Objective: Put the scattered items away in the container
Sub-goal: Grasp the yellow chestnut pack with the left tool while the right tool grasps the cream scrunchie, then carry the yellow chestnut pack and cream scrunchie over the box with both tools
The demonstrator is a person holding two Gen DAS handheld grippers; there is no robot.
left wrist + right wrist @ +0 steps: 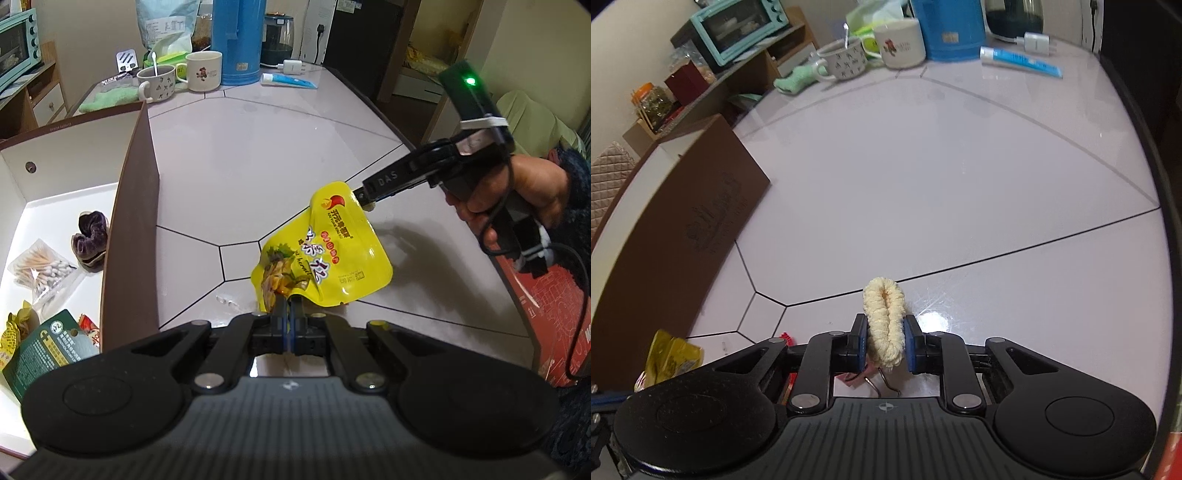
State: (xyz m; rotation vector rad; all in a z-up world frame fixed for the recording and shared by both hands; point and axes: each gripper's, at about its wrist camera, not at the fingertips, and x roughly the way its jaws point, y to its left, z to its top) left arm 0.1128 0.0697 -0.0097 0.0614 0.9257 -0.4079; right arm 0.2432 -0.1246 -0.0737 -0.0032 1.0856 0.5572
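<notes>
Two grips on: my left tool (pixel 289 308) pinches the glossy yellow foil snack pouch (pixel 321 254) by its edge; my right tool (pixel 885 341) squeezes the soft cream knitted scrunchie (pixel 884 321) mid-loop.

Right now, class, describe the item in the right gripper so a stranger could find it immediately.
Start at the pale tiled table, then come to its near edge, right of the brown box. There the right gripper has a cream scrunchie squeezed between its jaws: a fluffy, ribbed fabric loop, unlike the glossy yellow packet nearby.
</notes>
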